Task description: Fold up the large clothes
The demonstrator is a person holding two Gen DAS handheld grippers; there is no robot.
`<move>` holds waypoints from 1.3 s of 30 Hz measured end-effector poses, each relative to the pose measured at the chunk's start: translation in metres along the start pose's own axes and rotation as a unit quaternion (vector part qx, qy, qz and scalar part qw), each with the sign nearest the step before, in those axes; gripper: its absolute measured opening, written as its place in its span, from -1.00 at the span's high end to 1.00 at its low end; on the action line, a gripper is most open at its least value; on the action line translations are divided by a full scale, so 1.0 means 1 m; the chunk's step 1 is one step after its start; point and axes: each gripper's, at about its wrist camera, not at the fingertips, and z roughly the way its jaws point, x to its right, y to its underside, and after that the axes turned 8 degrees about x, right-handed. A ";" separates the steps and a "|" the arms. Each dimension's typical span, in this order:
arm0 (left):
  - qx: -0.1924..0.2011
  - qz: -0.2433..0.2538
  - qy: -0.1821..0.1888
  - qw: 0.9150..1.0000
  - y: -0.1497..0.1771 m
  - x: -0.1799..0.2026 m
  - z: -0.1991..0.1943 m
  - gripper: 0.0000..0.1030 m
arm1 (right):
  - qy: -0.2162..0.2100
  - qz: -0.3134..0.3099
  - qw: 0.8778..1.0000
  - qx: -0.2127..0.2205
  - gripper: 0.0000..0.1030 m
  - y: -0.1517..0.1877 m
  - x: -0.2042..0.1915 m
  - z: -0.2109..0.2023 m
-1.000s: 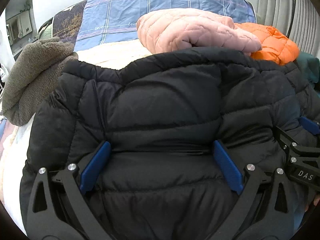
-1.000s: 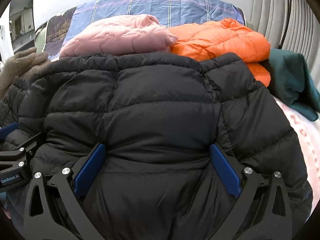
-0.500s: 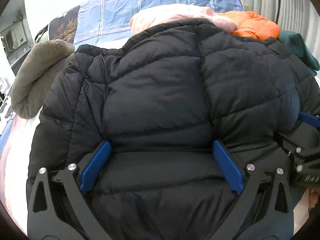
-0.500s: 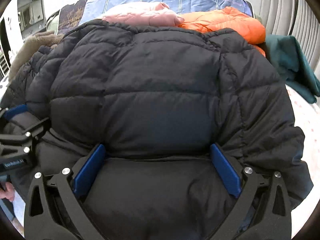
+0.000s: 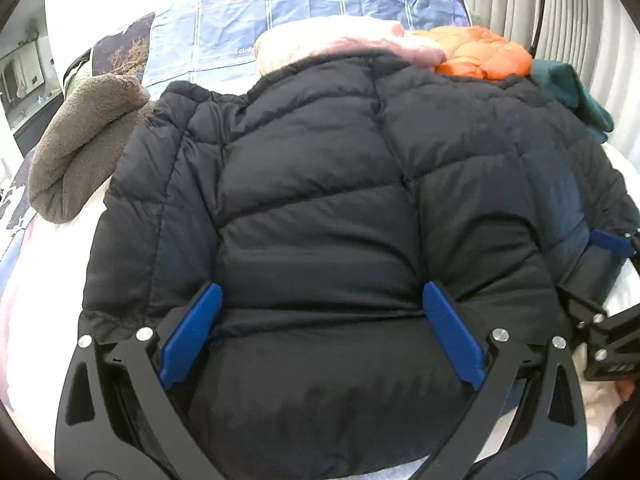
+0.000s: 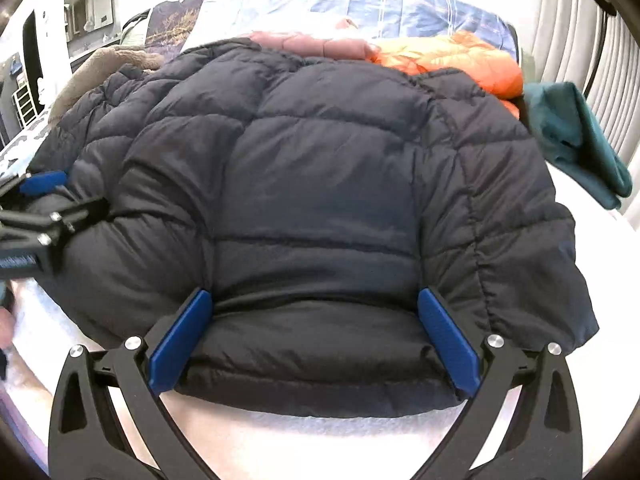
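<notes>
A black puffer jacket (image 5: 328,184) lies bunched on a white bed cover and fills both views (image 6: 320,184). My left gripper (image 5: 320,336) stands wide open with the jacket's near edge bulging between its blue fingers (image 5: 192,332). My right gripper (image 6: 314,340) is also wide open, its blue fingers (image 6: 448,340) on either side of the jacket's near hem. Each gripper shows at the edge of the other's view: the right one (image 5: 608,280) and the left one (image 6: 44,208).
Behind the jacket lie a pink quilted jacket (image 5: 332,40), an orange puffer jacket (image 6: 452,60), a teal garment (image 6: 576,140) at the right and a brown fleece (image 5: 84,136) at the left. A blue plaid blanket (image 5: 300,12) covers the far end. White bed cover (image 6: 320,440) shows nearest me.
The jacket's far half has come over toward me and now lies lower and flatter. Both grippers have pulled back, the right one showing bare bed cover below the hem.
</notes>
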 end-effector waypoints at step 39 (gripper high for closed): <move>-0.018 -0.106 -0.048 0.993 -0.111 -0.055 0.155 -0.96 | -0.013 0.093 0.995 0.031 -0.97 -0.131 0.069 0.164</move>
